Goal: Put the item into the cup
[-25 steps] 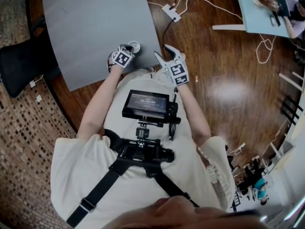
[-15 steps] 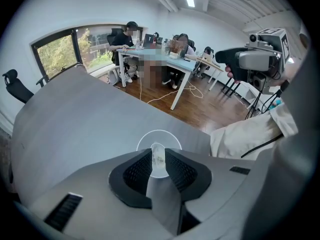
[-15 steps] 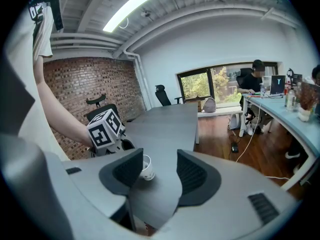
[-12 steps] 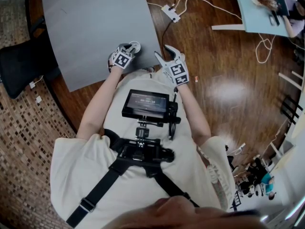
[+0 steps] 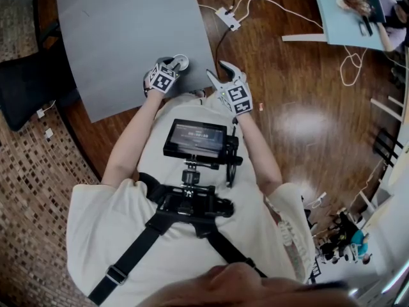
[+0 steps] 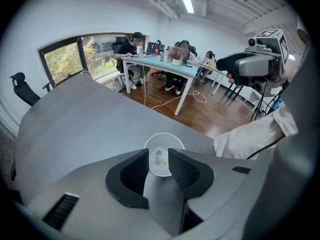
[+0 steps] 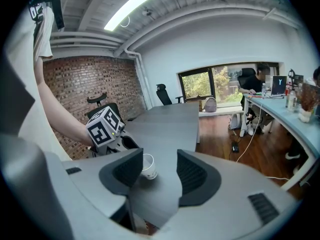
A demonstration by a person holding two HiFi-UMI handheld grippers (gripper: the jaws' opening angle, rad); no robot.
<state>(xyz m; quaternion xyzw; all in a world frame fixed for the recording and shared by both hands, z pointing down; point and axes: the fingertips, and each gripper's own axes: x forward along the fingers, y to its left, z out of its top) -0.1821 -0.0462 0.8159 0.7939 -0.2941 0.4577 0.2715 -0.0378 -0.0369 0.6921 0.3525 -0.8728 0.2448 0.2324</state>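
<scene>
Leaning over the table [image 5: 128, 37] corner, the person tips the left gripper [image 5: 171, 66] steeply down above the cup [image 7: 148, 167]. Its jaws have just been opening and stand apart, pads pressing on nothing; the item [image 6: 160, 159] lies in the cup's bottom. At 3 o'clock of it, off the table's edge, the right gripper [image 5: 222, 75] slants down, jaws wide and empty. A power strip [image 5: 228, 16] lies on the floor at 12 o'clock, and a chair [image 5: 29, 85] stands at 9 o'clock.
</scene>
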